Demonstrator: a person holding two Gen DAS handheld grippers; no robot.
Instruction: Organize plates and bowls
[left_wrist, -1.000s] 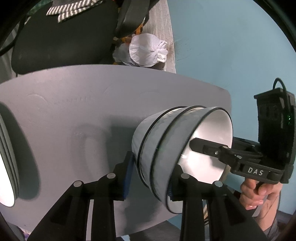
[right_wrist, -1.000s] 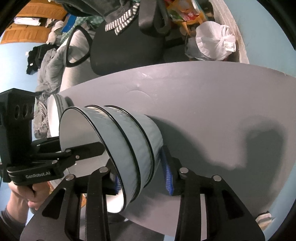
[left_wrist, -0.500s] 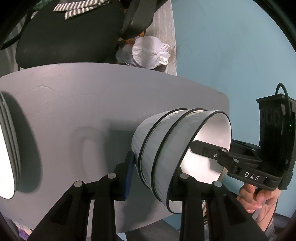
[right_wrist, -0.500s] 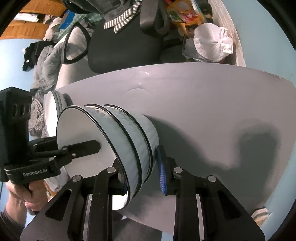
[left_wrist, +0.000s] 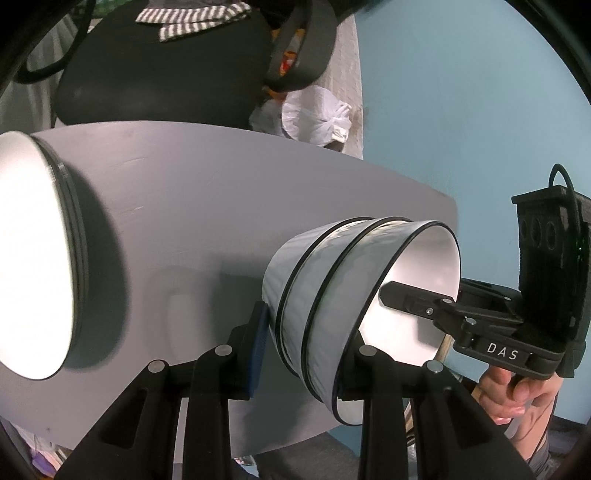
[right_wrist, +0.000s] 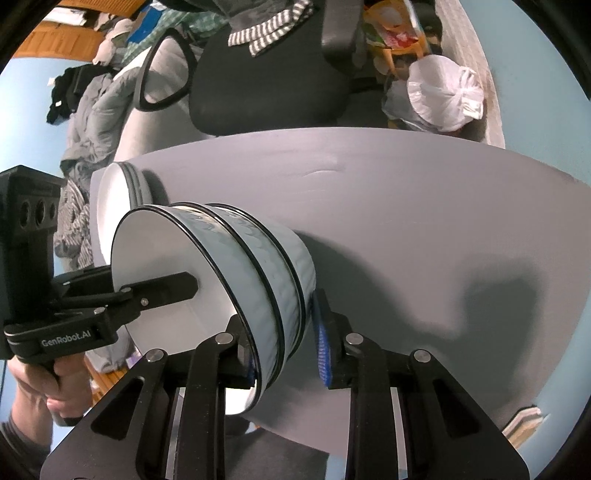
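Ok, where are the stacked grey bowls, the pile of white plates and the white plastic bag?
stacked grey bowls (left_wrist: 332, 295): left wrist view, outer wall.
pile of white plates (left_wrist: 33, 258): left wrist view, top face.
white plastic bag (right_wrist: 443, 96): right wrist view, middle.

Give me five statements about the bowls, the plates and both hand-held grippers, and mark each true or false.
1. Three nested grey bowls with black rims form one stack. True.
2. Both the left hand-held gripper and the right hand-held gripper straddle the bowl stack. True.
3. The bowls are stacked on the plates. False: the white plates stand apart, beside them.
4. The table is wooden brown. False: it is grey.
5. The top bowl holds food. False: its white inside is bare.
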